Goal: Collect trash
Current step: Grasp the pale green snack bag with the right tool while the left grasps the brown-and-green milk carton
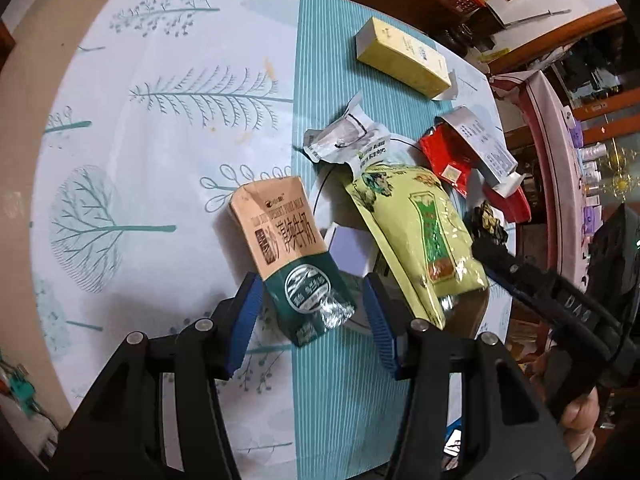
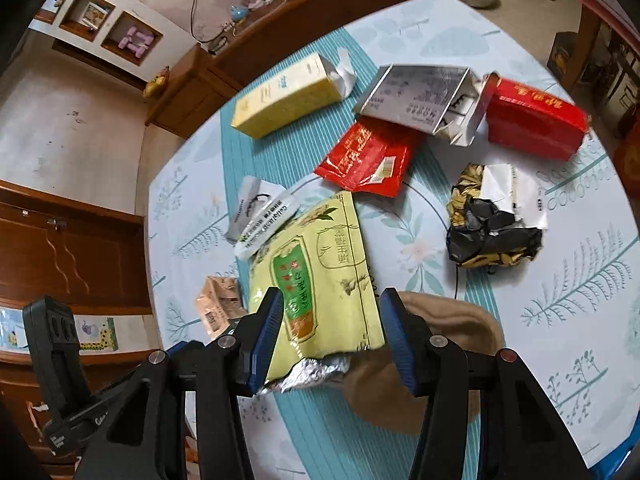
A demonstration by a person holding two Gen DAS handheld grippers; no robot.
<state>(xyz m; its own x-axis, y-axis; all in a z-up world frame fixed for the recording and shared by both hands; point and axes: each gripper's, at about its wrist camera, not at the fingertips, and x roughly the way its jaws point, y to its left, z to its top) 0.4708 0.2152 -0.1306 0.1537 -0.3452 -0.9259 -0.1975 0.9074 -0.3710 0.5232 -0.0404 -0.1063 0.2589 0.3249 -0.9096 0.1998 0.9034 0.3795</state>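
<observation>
Trash lies on my worktop (image 1: 168, 128).
My left claw (image 1: 312, 316) is spread around the milk carton (image 1: 280, 248). My right claw (image 2: 332, 336) is spread around the green bag (image 2: 320, 272), not pinching.

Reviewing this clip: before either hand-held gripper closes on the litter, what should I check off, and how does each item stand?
1. Left hand-held gripper open: ok; pads stand apart.
2. Milk carton between its jaws: ok; green end sits in the gap.
3. Left pads pressing on the carton: not ok; gaps show on both sides.
4. Right hand-held gripper open: ok.
5. Yellow-green pouch between its jaws: ok; torn foil end lies in the gap, contact on the left pad cannot tell.
6. Trash container in reach: cannot tell; none visible in either view.
</observation>
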